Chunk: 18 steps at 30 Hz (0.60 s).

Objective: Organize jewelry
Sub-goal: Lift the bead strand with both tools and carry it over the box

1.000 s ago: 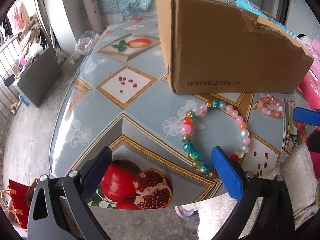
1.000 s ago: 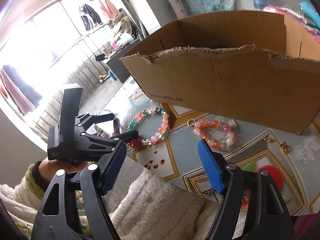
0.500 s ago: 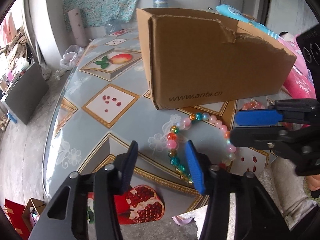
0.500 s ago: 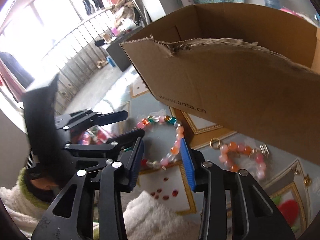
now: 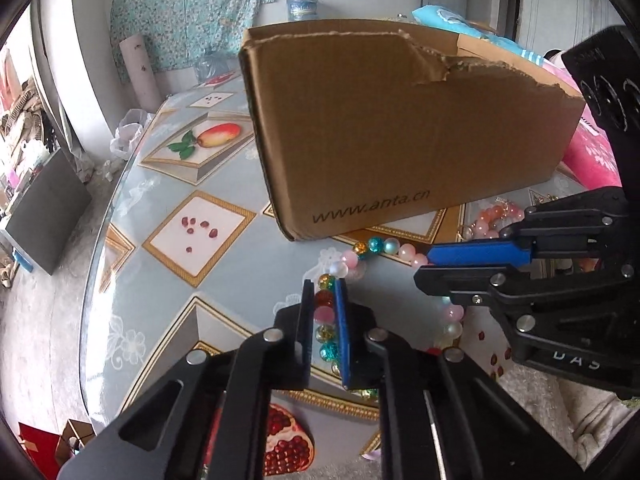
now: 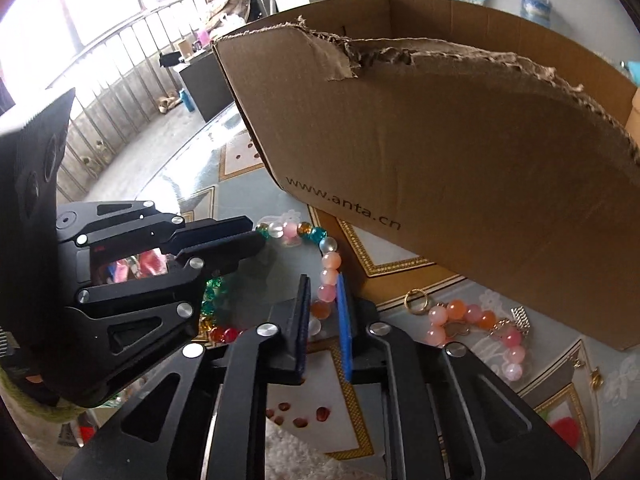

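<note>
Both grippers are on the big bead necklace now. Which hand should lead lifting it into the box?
Right, probably. The right gripper has just closed on the necklace on its box side; the left gripper, also just closed on beads, grips the strand's far side, farther from the opening.

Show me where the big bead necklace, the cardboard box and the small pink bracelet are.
big bead necklace (image 5: 325, 314): left wrist view, pink bead.
cardboard box (image 5: 400, 128): left wrist view, front wall.
small pink bracelet (image 6: 472, 314): right wrist view, orange bead.

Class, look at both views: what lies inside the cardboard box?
Only bare inner walls of the cardboard box show near its torn rim; the floor and any contents stay hidden behind the tall front wall.
</note>
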### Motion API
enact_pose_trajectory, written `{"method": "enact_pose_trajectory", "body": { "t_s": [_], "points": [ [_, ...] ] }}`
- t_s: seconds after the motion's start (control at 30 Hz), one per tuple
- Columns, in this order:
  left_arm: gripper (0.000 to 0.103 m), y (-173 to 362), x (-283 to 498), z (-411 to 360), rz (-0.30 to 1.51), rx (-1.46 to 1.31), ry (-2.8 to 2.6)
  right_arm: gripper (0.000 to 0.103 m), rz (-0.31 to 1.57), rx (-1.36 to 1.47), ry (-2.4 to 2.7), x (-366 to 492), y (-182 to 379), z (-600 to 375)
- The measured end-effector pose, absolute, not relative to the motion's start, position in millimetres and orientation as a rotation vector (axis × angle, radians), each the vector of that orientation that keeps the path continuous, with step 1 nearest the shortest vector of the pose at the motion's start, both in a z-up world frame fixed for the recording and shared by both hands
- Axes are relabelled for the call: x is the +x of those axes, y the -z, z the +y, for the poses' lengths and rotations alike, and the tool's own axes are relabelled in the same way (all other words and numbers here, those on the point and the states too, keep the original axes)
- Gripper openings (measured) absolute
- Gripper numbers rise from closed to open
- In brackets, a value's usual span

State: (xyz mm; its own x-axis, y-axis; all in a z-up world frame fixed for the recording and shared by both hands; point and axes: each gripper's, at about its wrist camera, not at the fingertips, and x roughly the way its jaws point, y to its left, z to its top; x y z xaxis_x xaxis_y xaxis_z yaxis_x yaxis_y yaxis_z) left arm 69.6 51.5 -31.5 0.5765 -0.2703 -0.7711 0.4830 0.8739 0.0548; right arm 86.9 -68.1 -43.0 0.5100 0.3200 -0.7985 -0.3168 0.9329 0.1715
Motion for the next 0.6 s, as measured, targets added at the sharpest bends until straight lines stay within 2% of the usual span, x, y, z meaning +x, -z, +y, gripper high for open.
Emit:
{"method": "enact_pose_trajectory", "body": {
  "t_s": [0.3,0.6],
  "points": [
    [0.009,-1.5,47.1,56.4,0.797,0.206,0.446,0.007,0.895,0.079,-0.441,71.0,17.5,-84.1],
    [0.009,-98.7,21.0,43.7,0.619,0.137,0.497,0.007,0.661,0.042,-0.495,46.9,-63.4,-109.1]
  ]
}}
